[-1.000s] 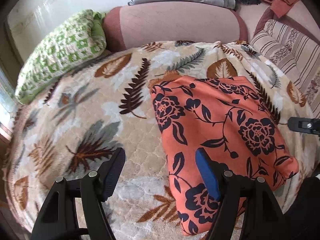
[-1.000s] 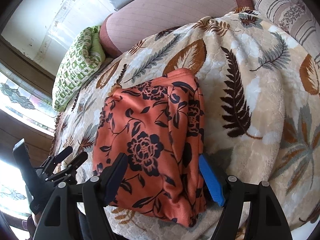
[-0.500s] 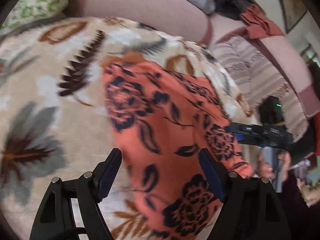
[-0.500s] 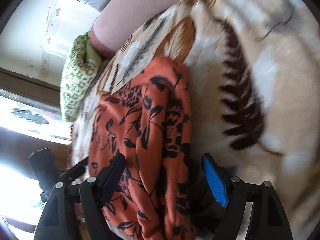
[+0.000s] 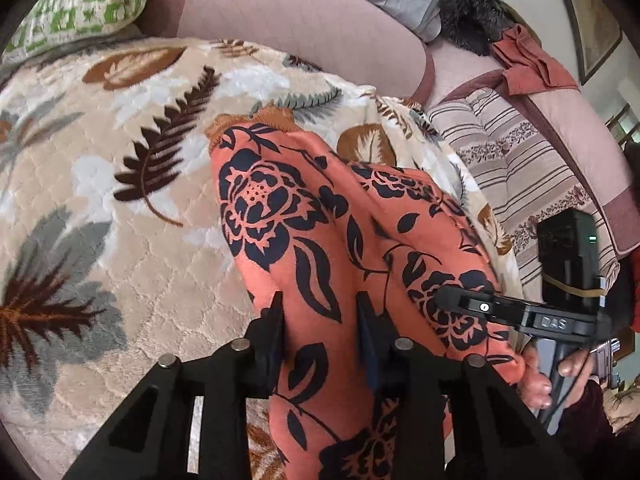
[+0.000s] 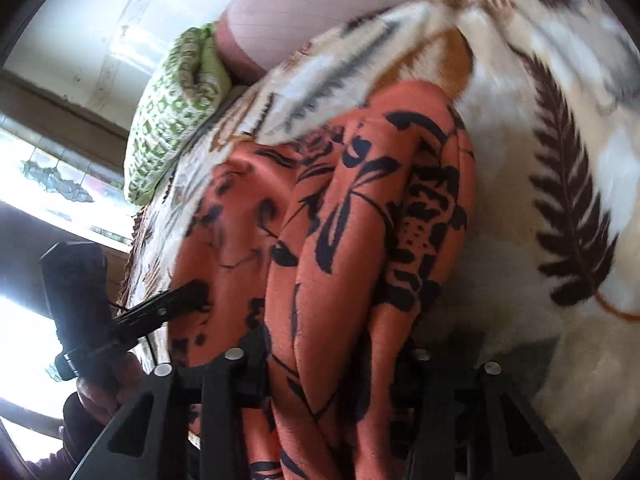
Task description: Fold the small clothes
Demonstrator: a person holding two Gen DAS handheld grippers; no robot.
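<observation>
Since the earlier frames both pairs of jaws have narrowed from wide open, and both cameras have come in closer over the near edge of the orange floral garment [image 5: 360,248]; fabric that lay flat is now bunched into ridges.

Left gripper [image 5: 320,336]: jaws closing, narrowed onto a raised ridge of the garment's near left part. Cloth fills the gap between the fingers and bulges up between them; the pads appear to press it from both sides.

Right gripper [image 6: 340,364]: jaws closing, a thick fold of the garment [image 6: 340,240] standing between them. The fold rises as two or three vertical ridges. This view is motion-blurred, but the fingers sit against the cloth on either side.

Garment position: folded into a rough rectangle on the leaf-print blanket [image 5: 100,200], long axis running away from both cameras. Near edge held by both grippers, far edge resting on the blanket.

In the left view the right gripper [image 5: 460,304] enters from the right, reaching the garment's right edge; a hand [image 5: 560,368] grips its handle.

Surroundings: green patterned pillow [image 5: 80,0] at upper left, striped cushion [image 5: 508,160] at right.
</observation>
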